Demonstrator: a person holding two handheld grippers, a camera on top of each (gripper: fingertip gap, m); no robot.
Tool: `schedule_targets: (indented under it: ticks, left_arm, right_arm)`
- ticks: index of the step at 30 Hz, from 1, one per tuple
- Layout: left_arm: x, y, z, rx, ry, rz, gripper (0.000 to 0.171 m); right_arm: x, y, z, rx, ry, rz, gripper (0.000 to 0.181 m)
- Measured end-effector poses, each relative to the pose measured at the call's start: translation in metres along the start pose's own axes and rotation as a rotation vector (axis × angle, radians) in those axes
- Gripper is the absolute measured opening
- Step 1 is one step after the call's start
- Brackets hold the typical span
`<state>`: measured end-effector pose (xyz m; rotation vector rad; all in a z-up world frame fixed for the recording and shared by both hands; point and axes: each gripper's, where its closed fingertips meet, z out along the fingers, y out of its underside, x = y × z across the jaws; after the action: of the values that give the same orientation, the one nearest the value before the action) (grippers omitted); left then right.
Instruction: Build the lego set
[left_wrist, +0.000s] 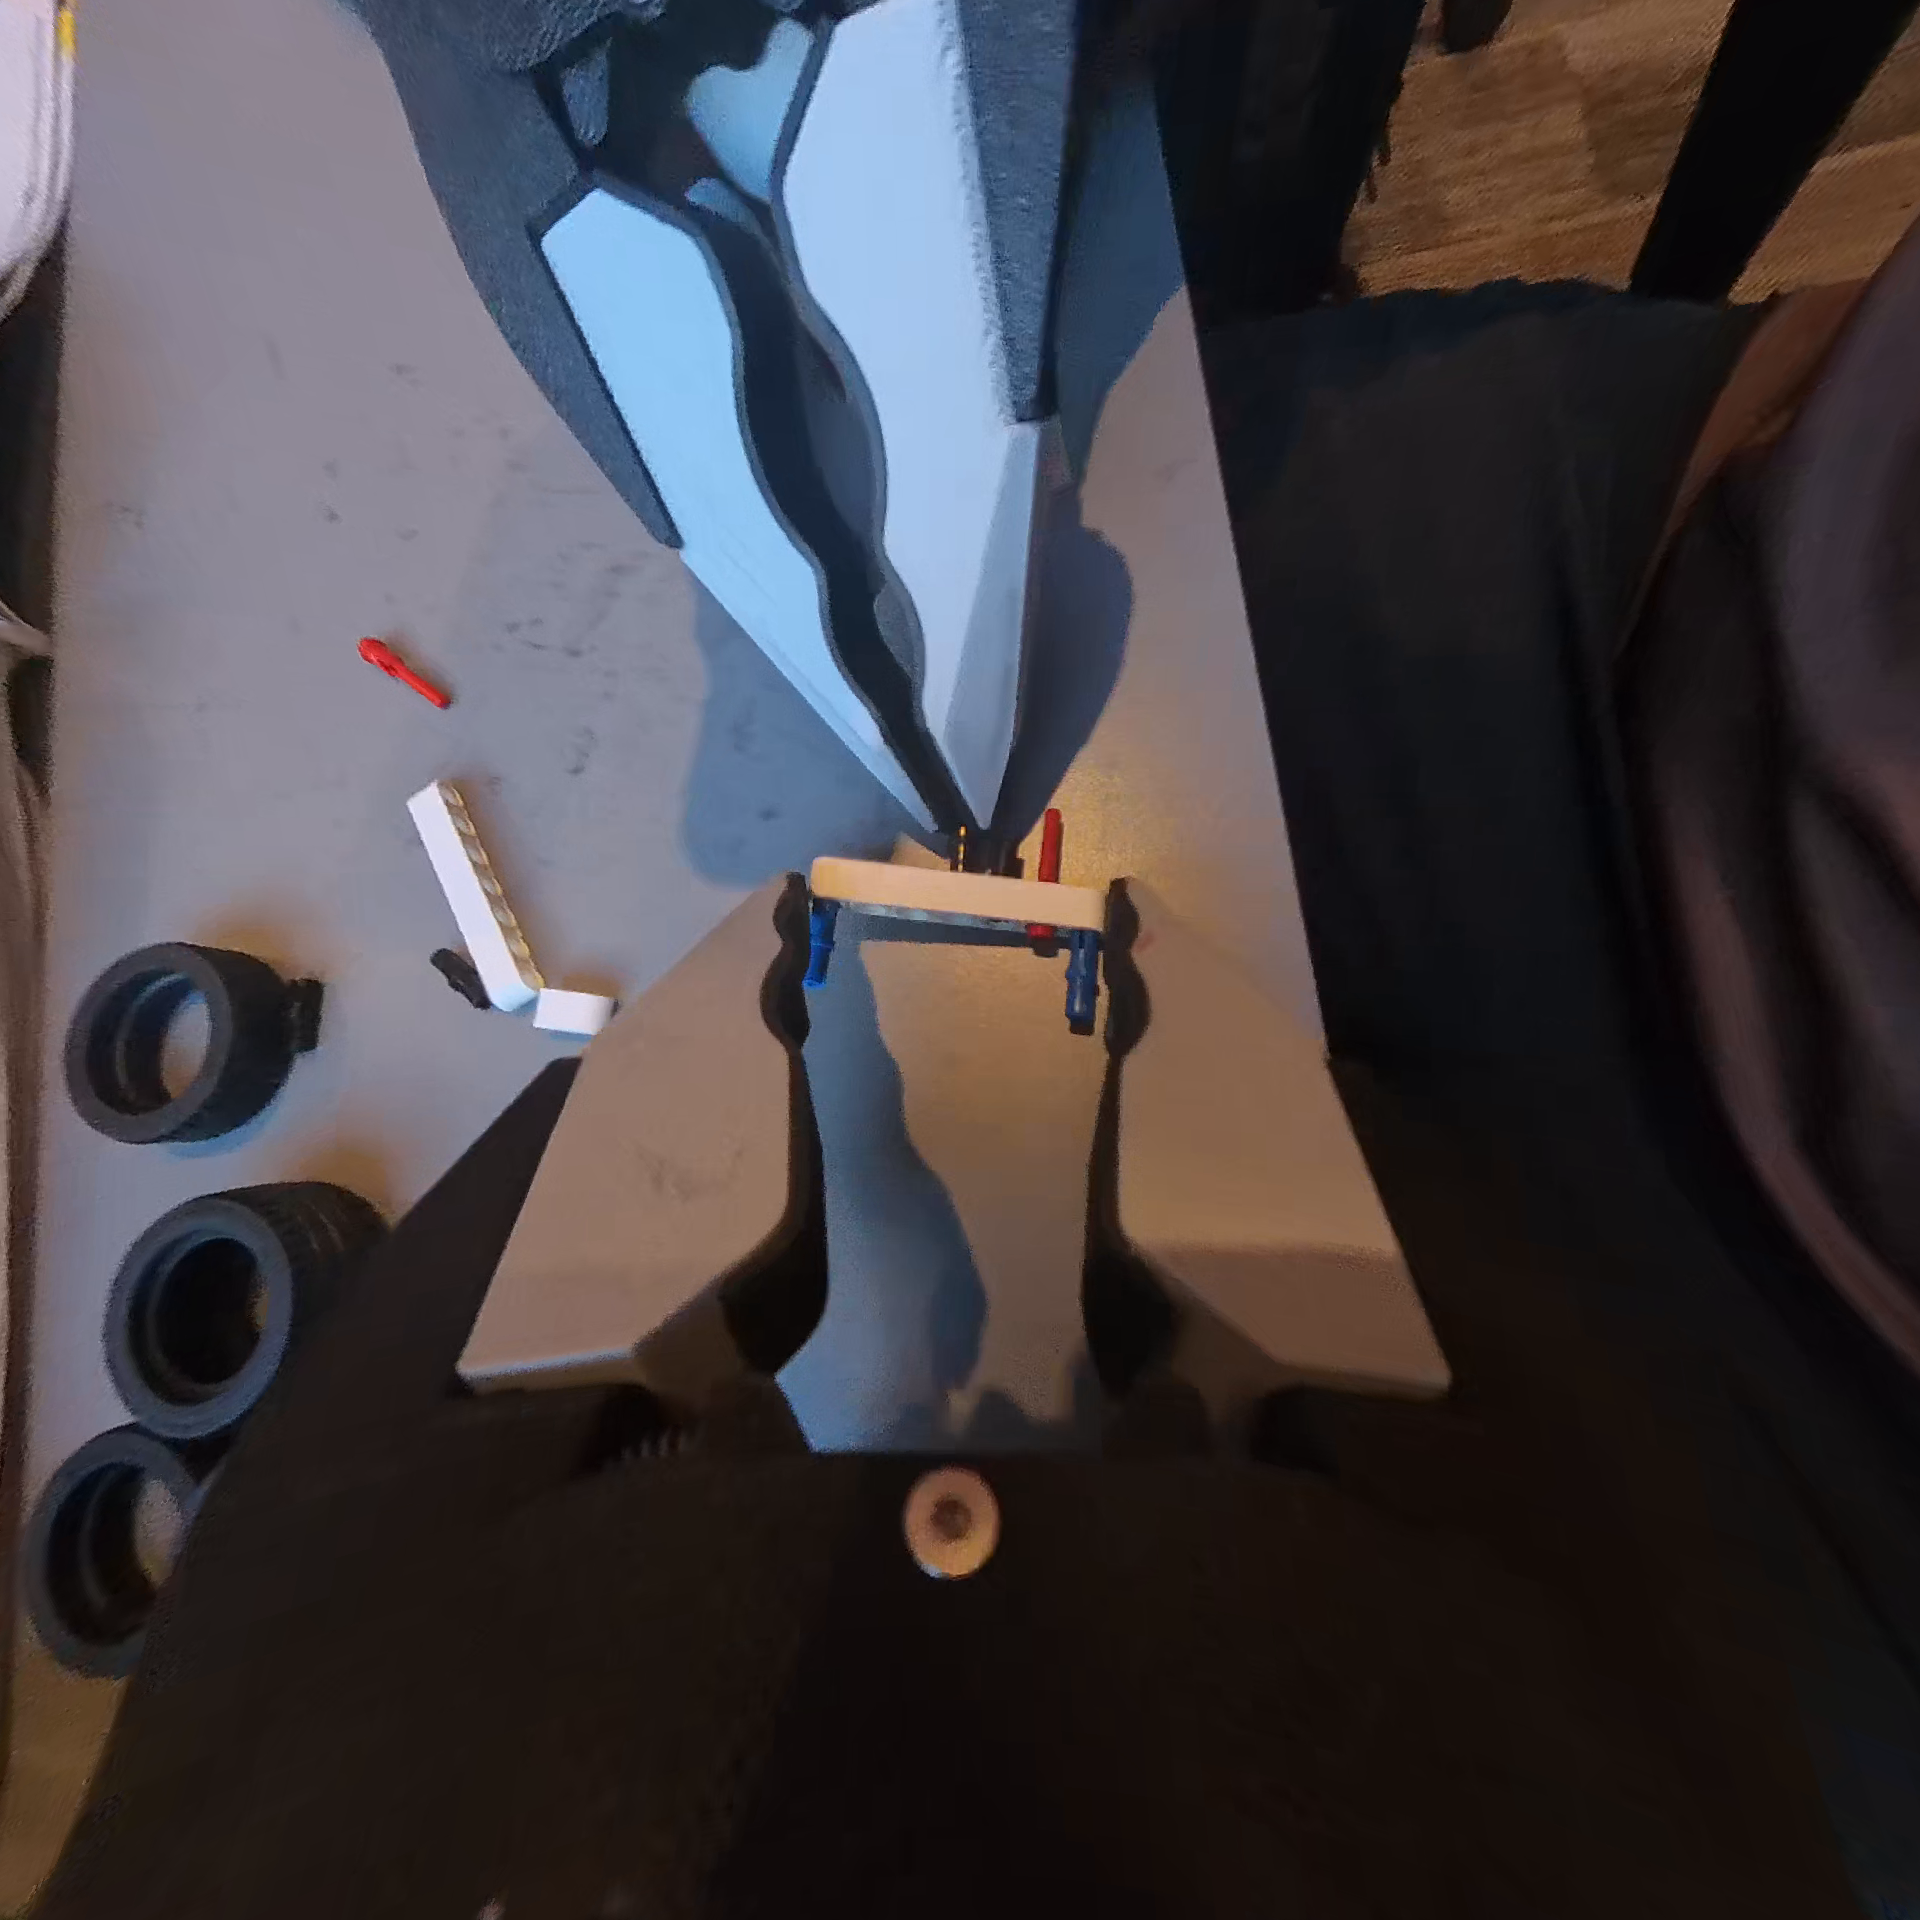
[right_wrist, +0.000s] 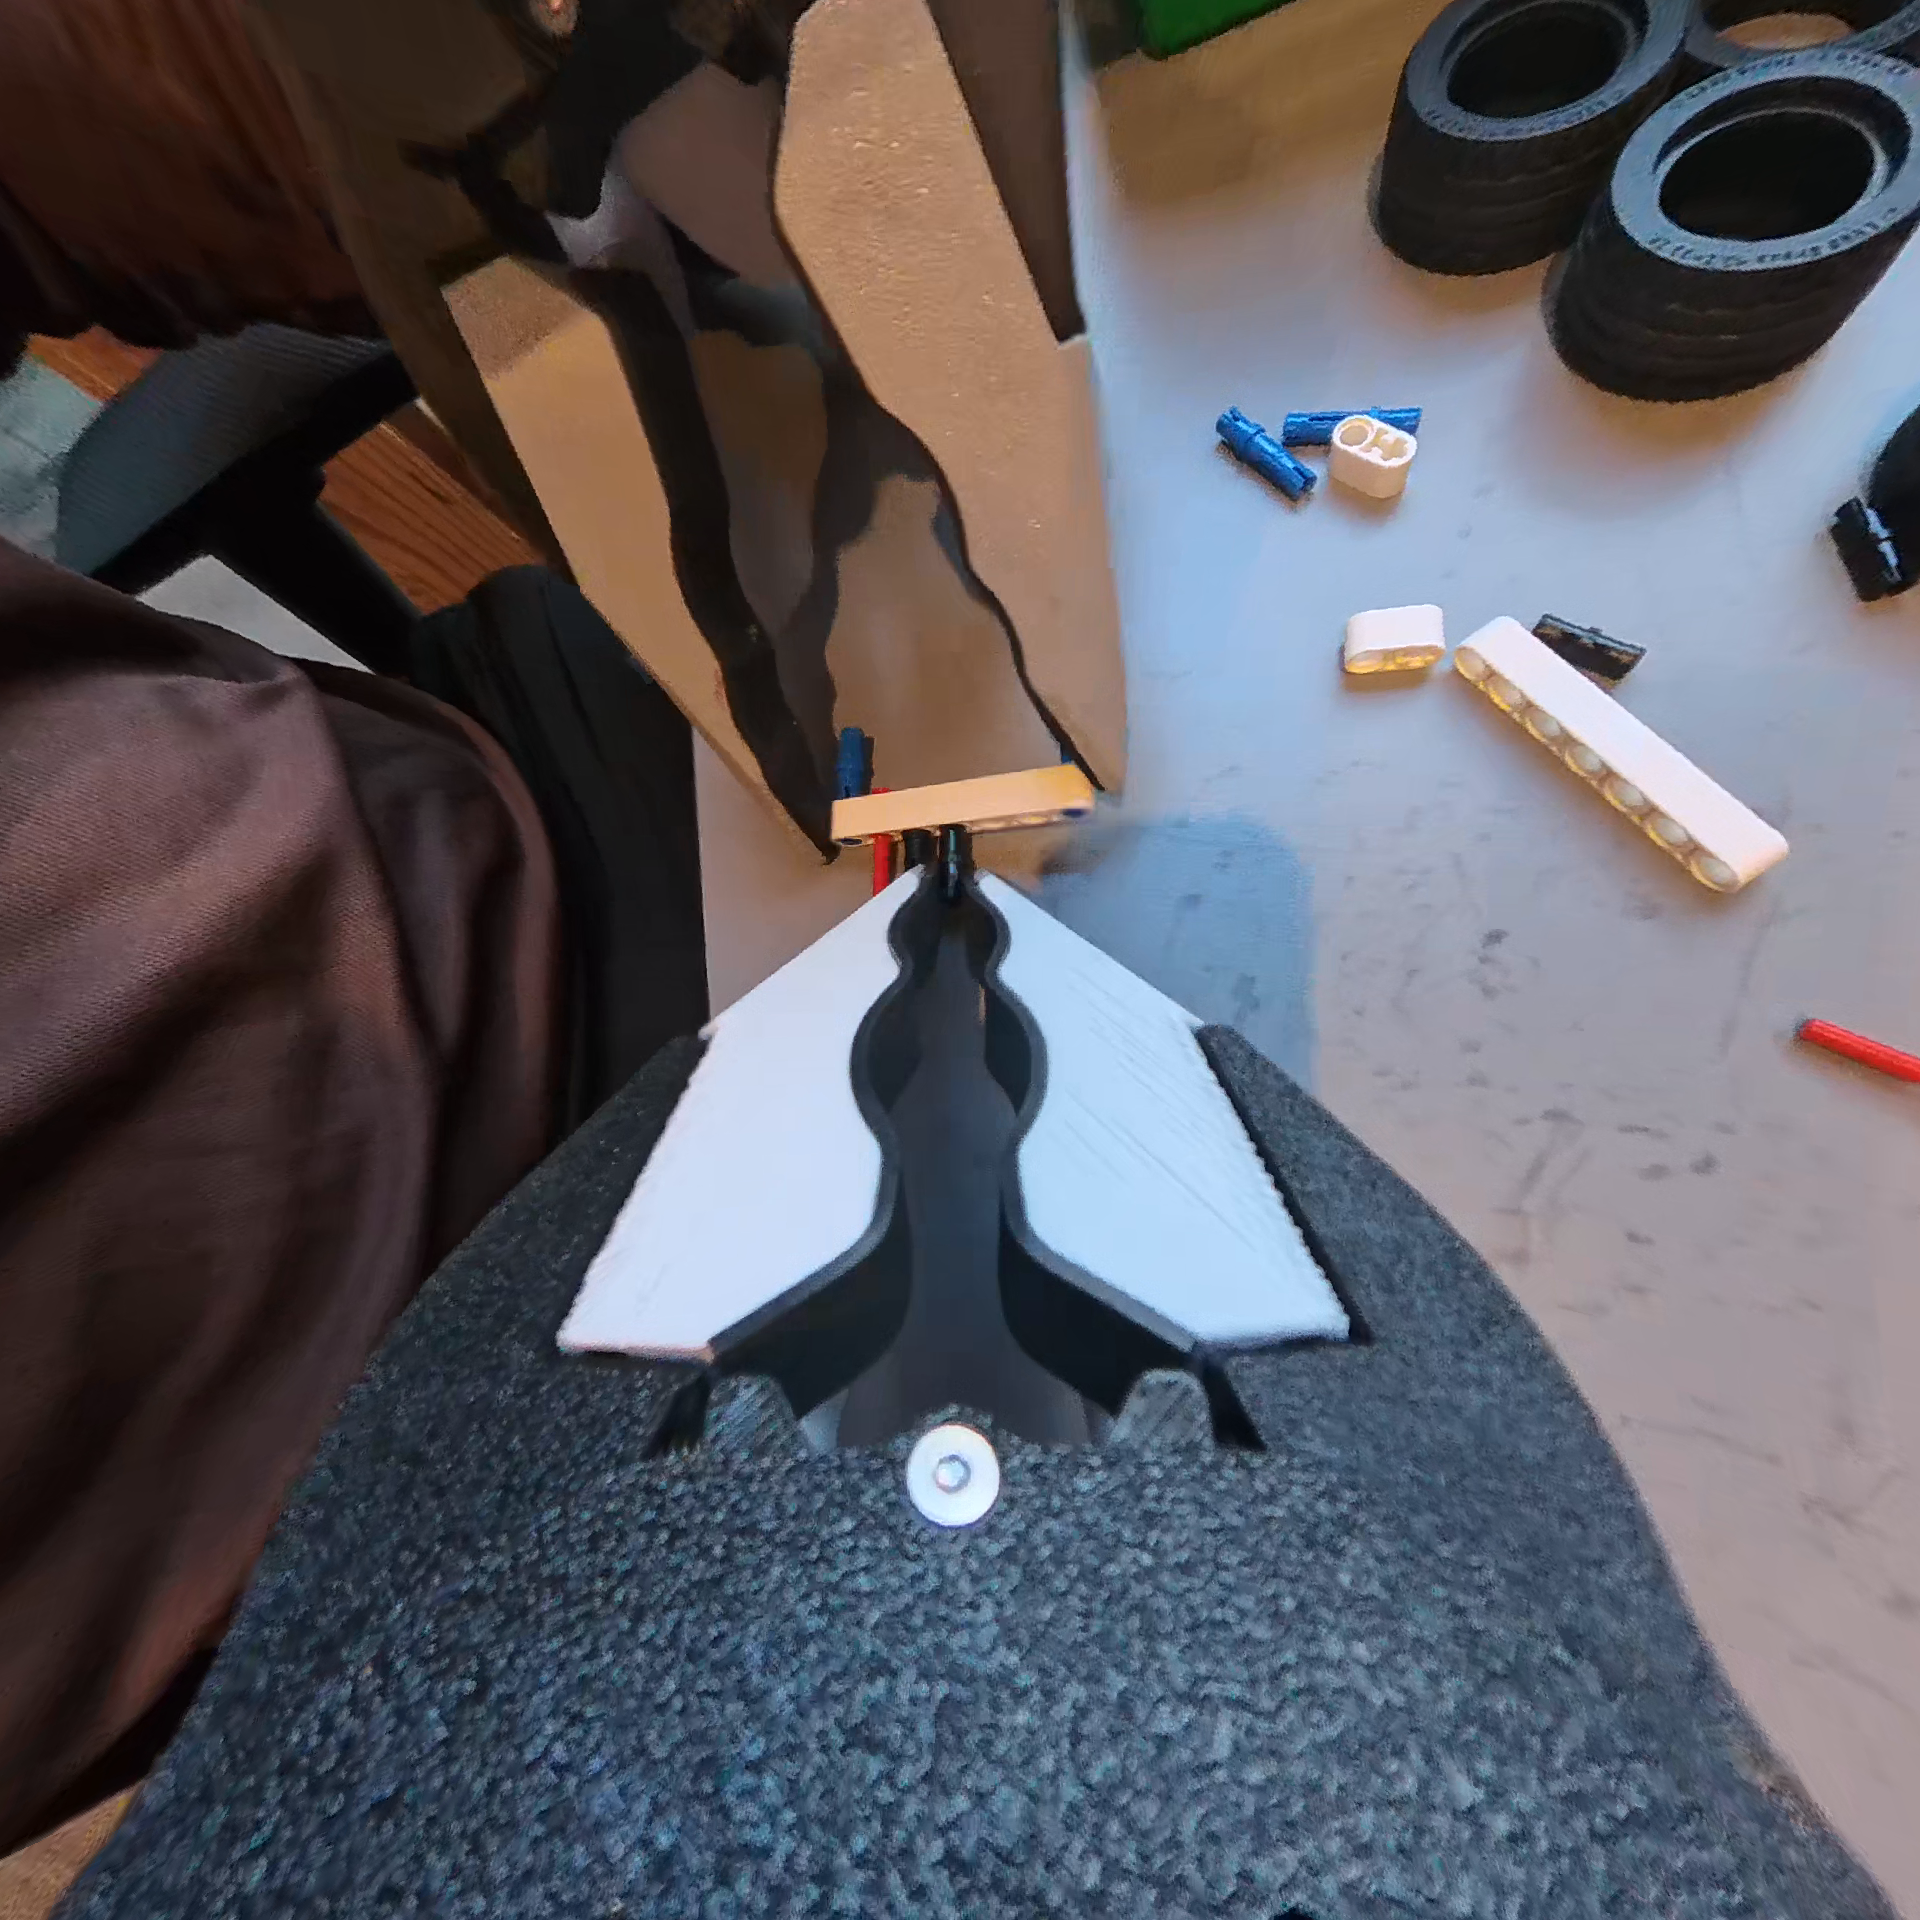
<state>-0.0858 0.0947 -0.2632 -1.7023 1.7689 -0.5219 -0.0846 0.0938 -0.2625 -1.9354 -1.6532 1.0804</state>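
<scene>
White beam (left_wrist: 956, 891) is pinched endwise by left gripper (left_wrist: 956, 914); black pin (right_wrist: 948, 868), clamped in right gripper (right_wrist: 948, 883), is aligned perpendicular to beam's long axis.

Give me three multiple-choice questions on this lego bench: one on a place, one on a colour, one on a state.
1. Where does the loose red axle lie? A in a tyre; B on the table, alone; C on the floor.
2. What colour is the pin in the right claw? A black; B yellow; C green.
3. The left claw is: A open, empty; B shut on a tyre; C shut on the white beam.
Answers: B, bare table surrounds it; A, a black pin sits between the closed tips; C, its fingers press the beam's two ends.
</scene>
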Motion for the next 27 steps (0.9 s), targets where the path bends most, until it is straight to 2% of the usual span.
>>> schedule_targets:
  ticks: [3,8,11,16,27]
  left_arm:
    - [0.001,-0.001,-0.002,0.017,-0.039,0.052,0.054]
    - [0.006,0.001,-0.005,0.062,-0.037,0.027,0.054]
    - [0.008,0.003,-0.006,0.076,-0.024,-0.004,0.054]
    - [0.011,0.009,-0.005,0.049,0.055,-0.172,0.054]
    - [0.011,0.009,-0.005,0.047,0.031,-0.208,0.054]
  right_arm:
    - [-0.002,-0.002,-0.001,0.021,-0.033,0.054,0.003]
    - [-0.008,-0.006,0.002,0.041,-0.079,0.115,0.004]
    - [-0.009,-0.006,0.004,0.034,-0.075,0.107,0.003]
    - [-0.008,-0.002,0.012,-0.016,0.018,0.01,0.004]
    - [-0.009,-0.002,0.013,-0.015,0.031,-0.013,0.004]
